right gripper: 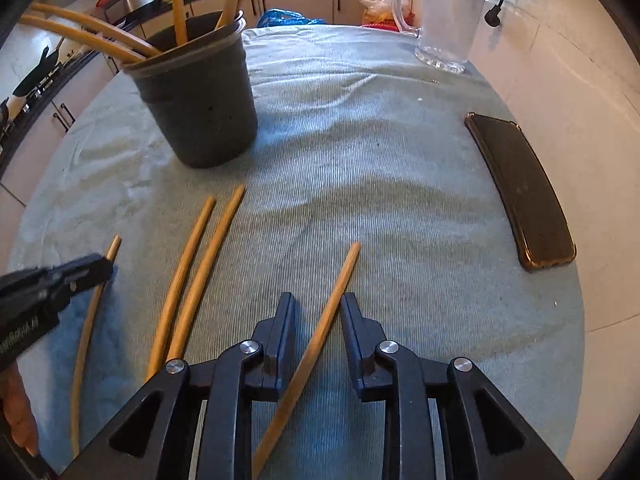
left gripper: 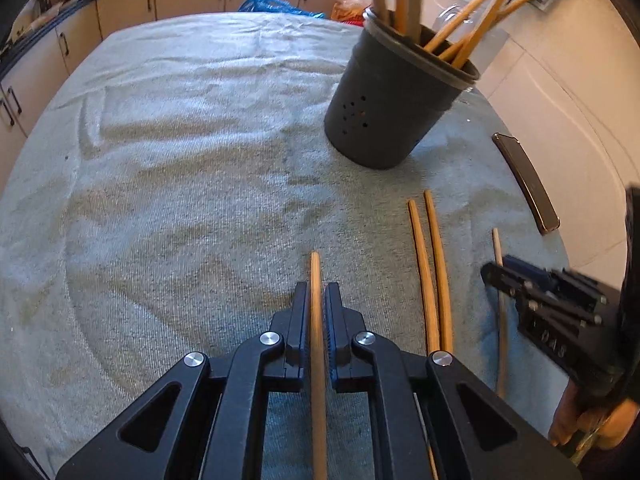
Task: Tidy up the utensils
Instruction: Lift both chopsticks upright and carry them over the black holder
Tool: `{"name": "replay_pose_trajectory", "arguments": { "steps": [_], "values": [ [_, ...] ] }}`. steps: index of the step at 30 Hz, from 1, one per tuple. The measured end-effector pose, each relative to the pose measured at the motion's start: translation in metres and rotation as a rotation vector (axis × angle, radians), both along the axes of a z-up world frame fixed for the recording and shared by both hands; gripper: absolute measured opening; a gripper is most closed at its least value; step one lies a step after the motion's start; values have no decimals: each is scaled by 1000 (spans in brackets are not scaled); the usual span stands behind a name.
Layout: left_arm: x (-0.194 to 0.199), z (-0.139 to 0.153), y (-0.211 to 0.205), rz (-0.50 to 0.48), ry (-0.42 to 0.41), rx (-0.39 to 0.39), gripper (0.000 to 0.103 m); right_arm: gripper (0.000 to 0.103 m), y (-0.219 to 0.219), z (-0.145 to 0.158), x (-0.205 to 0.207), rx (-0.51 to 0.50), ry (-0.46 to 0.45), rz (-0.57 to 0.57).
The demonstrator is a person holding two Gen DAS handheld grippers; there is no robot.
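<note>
Wooden chopstick [left gripper: 316, 320] sat clamped in the left gripper [left gripper: 317, 300], its lower end cut off by the frame. Right gripper [right gripper: 318, 312] stood narrowly parted around another wooden stick [right gripper: 320, 332] without pinching it, on the grey cloth [right gripper: 380, 184]; its near end was hidden too.

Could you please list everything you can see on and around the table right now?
held chopstick: one, tan, in the left jaws
loose chopsticks: two, tan, side by side on the cloth
fourth chopstick: one, tan, lying between the right jaws
holder: one, dark grey, upright, several tan sticks inside
phone: one, dark, cloth's right edge
glass mug: one, clear, far right
cloth: one, grey-green, covering the table
blue bag: one, beyond the table
left gripper: black, shut on the held chopstick
right gripper: black, open
</note>
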State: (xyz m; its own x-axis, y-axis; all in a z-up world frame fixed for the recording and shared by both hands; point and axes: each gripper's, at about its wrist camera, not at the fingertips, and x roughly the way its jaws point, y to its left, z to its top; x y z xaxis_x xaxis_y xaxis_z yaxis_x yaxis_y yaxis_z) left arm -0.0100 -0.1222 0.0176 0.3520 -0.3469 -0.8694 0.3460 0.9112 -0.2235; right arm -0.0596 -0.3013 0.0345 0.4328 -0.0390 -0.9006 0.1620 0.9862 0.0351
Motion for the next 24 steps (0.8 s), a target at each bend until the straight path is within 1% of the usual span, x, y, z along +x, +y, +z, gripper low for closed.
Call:
{"name": "replay_pose_trajectory", "arguments": {
  "steps": [2,4,5,7,8,10,14,17,20,24],
  "values": [
    [-3,0,1,-4,-31,-9,7,25,1,0,3,-6,-15,0],
    [-6,-1,-1,-19,-66,5,5,14,1,0,3,-19,-36,1],
    [-7,0,-4,-29,-84,23,5,11,3,0,4,-22,-44,1],
    [-9,1,-3,-27,-85,30,5,7,3,0,5,-3,-53,-6],
    [-9,3,-2,-19,-81,20,5,7,1,1,3,11,-59,-16],
    [-12,13,6,-9,-91,-13,5,6,-1,10,-2,22,-99,-20],
    [-25,42,20,0,-156,-50,5,6,0,33,-21,30,-188,-7],
    [-36,62,28,10,-195,-73,5,7,0,54,-36,59,-275,10],
    [-48,81,35,18,-232,-103,5,7,3,72,-52,65,-337,17],
    [-69,105,41,16,-301,-131,5,7,8,90,-71,61,-394,26]
  ]
}}
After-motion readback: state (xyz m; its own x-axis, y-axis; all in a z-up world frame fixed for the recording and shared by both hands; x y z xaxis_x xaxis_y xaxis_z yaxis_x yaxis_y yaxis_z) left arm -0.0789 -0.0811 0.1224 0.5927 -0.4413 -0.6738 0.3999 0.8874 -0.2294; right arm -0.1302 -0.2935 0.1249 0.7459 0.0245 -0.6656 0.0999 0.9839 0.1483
